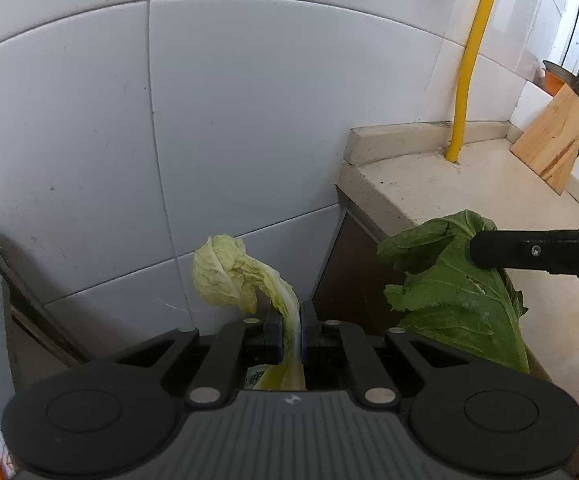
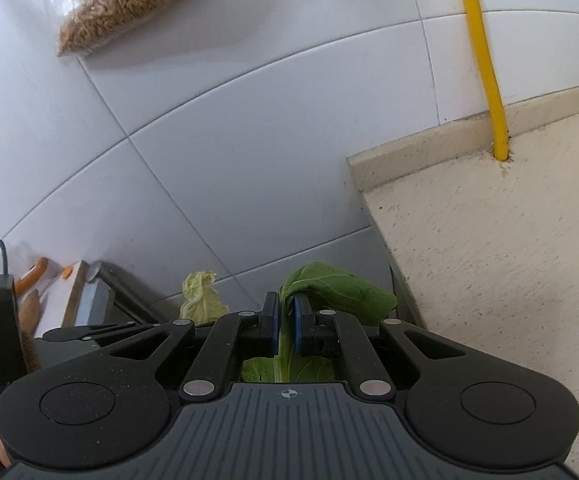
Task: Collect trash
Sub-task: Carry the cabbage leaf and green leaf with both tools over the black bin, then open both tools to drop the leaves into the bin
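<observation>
Beside the counter [image 1: 441, 184], left gripper [image 1: 291, 326] pinches a pale cabbage leaf [image 1: 225, 272]; right gripper [image 2: 285, 316] clamps a green leaf [image 2: 341, 290].

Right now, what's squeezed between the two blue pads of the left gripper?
A pale yellow cabbage leaf. The left gripper pinches its white stem, and the crinkly end flops over the top. The left wrist view shows it.

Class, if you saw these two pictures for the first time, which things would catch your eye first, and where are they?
Two vegetable scraps: a pale yellow wilted cabbage leaf pinched in the left hand-held gripper, and beside it a broad dark green leaf in the right hand-held gripper. Behind, a bright yellow pipe rises from the beige stone countertop.
</observation>
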The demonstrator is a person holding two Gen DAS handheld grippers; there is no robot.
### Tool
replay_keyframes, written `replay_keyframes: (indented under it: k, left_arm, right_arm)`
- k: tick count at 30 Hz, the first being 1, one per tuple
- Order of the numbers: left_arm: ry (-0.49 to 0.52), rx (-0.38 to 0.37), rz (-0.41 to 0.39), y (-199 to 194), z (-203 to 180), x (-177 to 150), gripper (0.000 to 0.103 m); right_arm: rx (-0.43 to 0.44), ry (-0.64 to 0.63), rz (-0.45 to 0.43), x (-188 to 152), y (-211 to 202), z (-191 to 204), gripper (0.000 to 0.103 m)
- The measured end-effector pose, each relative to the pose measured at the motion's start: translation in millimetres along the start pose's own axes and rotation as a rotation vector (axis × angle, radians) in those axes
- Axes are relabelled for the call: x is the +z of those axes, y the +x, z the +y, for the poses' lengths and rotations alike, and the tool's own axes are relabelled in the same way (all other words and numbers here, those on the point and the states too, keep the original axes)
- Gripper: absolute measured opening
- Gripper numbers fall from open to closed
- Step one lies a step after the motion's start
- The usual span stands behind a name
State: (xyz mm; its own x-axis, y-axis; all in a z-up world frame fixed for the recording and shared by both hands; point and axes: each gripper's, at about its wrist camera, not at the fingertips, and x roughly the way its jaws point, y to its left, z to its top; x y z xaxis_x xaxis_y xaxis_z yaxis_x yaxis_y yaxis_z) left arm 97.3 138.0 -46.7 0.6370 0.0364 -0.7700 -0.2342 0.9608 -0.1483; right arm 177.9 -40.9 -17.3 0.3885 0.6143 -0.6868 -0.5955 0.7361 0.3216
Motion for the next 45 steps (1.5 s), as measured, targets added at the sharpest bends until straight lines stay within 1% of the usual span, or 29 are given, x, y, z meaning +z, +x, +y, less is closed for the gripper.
replay_keyframes:
  k: [7,17,33,45]
  left_arm:
    - [-0.015,0.0,0.006,7.9,5.9,-1.1,0.004]
    - [-0.031,0.002,0.037,22.2,10.5,-2.6,0.004]
    - [-0.025,0.021,0.092,41.8,16.5,-3.1,0.004]
    - [-0.029,0.038,0.117,49.8,16.3,-3.2,0.004]
  right_arm:
    - [-0.011,-0.004,0.02,1.2,8.3,4.3,0.01]
    - [-0.023,0.002,0.054,0.8,26.1,5.7,0.01]
    - [-0.034,0.006,0.101,-0.5,51.7,6.8,0.01]
    - [-0.024,0.014,0.134,-0.9,65.8,2.7,0.01]
